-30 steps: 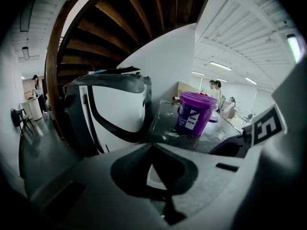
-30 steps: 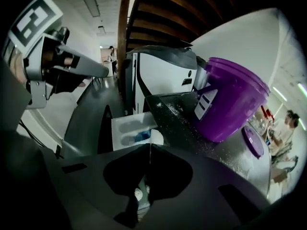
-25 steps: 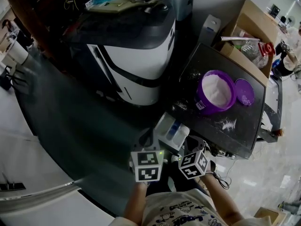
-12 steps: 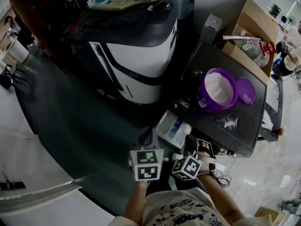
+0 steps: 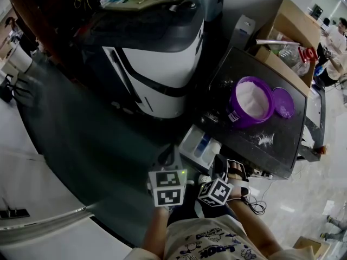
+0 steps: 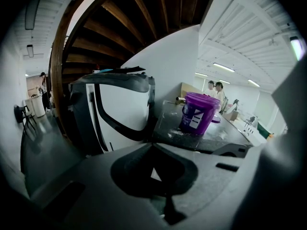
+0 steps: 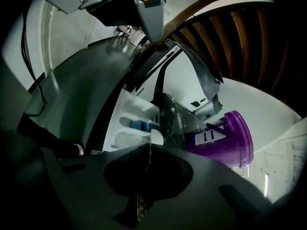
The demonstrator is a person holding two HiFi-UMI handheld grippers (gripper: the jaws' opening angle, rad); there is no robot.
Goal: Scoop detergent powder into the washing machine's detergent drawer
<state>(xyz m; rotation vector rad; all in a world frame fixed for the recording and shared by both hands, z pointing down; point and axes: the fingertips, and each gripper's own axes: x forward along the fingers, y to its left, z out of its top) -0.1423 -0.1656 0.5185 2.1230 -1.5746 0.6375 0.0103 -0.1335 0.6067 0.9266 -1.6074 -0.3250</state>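
Note:
The washing machine (image 5: 157, 75) stands at the middle, with its white detergent drawer (image 5: 199, 147) pulled open below its right corner. The drawer (image 7: 132, 126) shows a blue insert and a compartment with white powder. A purple tub (image 5: 249, 104) of white powder sits open on the black table (image 5: 271, 150), its lid (image 5: 283, 104) beside it. My right gripper (image 5: 219, 166) hovers just short of the drawer, shut on a thin white scoop (image 7: 155, 137) seen edge-on. My left gripper (image 5: 169, 158) is shut and holds nothing, left of the drawer. The tub (image 6: 199, 111) also shows ahead of the left jaws.
Spilled powder (image 5: 263, 141) lies on the table near its front edge. A cardboard box (image 5: 287, 31) with bottles stands behind the table. A cable (image 5: 255, 205) lies on the floor by my right arm. People stand far off at the right.
My right gripper has drawn back from the drawer toward my body, down and a little left. The left gripper has hardly moved.

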